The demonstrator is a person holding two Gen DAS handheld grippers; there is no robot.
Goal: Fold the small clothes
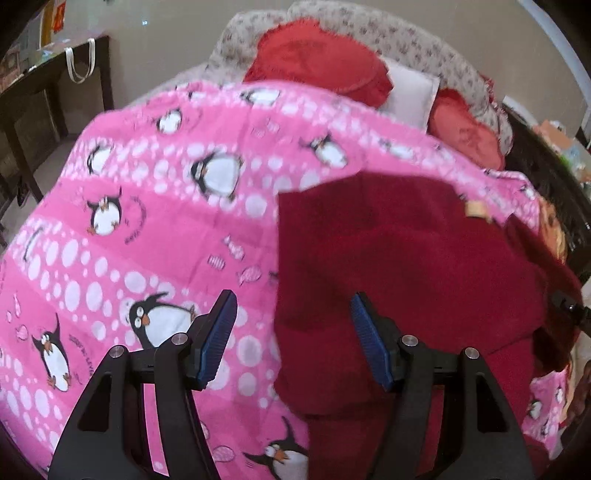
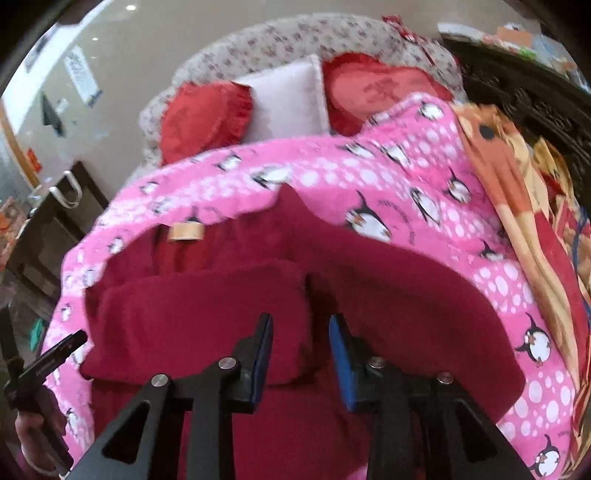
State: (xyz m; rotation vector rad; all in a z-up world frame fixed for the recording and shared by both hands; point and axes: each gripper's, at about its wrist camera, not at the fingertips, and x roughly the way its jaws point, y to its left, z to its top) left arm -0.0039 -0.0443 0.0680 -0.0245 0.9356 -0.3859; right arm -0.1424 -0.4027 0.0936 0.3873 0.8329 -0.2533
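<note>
A dark red fleece garment lies spread on a pink penguin-print blanket. It has a small tan label near its far edge. My left gripper is open wide over the garment's left edge, one finger above the blanket and one above the red cloth. In the right wrist view the garment has a flap folded over on its left side. My right gripper hangs just past that flap's right edge, its blue pads apart and pressing on nothing. The left gripper's body shows at the lower left, held by a hand.
Red cushions and a white pillow lean against a floral backrest behind the blanket. A dark table with a white-handled bag stands at the left. An orange patterned cloth and dark carved furniture border the right side.
</note>
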